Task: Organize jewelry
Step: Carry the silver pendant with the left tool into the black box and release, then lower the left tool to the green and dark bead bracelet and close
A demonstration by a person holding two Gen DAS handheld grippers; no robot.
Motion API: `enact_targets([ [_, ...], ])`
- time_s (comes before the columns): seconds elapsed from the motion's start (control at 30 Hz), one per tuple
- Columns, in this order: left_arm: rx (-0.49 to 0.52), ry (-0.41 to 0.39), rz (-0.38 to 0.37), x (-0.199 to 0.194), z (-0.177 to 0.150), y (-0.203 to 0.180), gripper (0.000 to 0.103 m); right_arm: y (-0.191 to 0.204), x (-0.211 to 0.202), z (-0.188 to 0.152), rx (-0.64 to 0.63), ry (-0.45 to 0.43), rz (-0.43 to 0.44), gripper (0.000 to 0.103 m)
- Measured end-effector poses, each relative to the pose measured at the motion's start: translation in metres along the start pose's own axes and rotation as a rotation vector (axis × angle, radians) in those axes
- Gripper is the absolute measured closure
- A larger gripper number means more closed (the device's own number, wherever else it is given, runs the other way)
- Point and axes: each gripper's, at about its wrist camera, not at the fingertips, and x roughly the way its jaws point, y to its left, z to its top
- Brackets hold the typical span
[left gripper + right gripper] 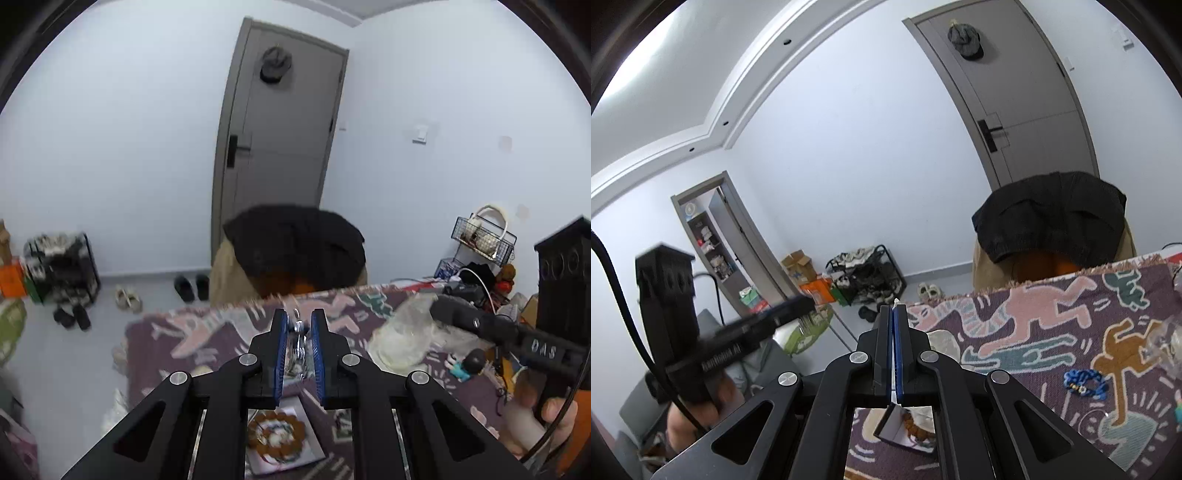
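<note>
Your left gripper [298, 325] has its jaws clamped on a silver, chain-like piece of jewelry [298, 341], which hangs with its long axis running along the jaws, out over the patterned cloth [207, 332] on the table. Directly below and behind those jaws lies the small open box [284, 439], already holding a brown beaded bracelet [275, 432]; the drop point therefore lies back toward you, not ahead. Your right gripper [894, 314] has its jaws pressed together with only a pale scrap showing at the tips, what it is I cannot tell. A blue bracelet [1084, 384] lies loose on the cloth to its right, nearer that hand. The clear bag [402, 332] contents are unreadable
</note>
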Motion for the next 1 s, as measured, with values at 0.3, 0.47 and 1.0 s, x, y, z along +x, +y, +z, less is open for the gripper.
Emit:
enact_targets([
  [0.3,-0.127,0.085,0.019,0.018,-0.039,0.031,0.062,-0.003,0.041,-0.021,0.022,0.082,-0.002,0.101],
  [0.47,-0.198,0.044,0.076,0.003,-0.052,0.058,0.027,-0.005,0.071,-0.038,0.037,0.147,0.011,0.101],
  [1.0,-0.244,0.085,0.132,0.015,-0.078,0.063,0.014,-0.035,0.068,-0.069,0.078,0.223,-0.108,0.023],
])
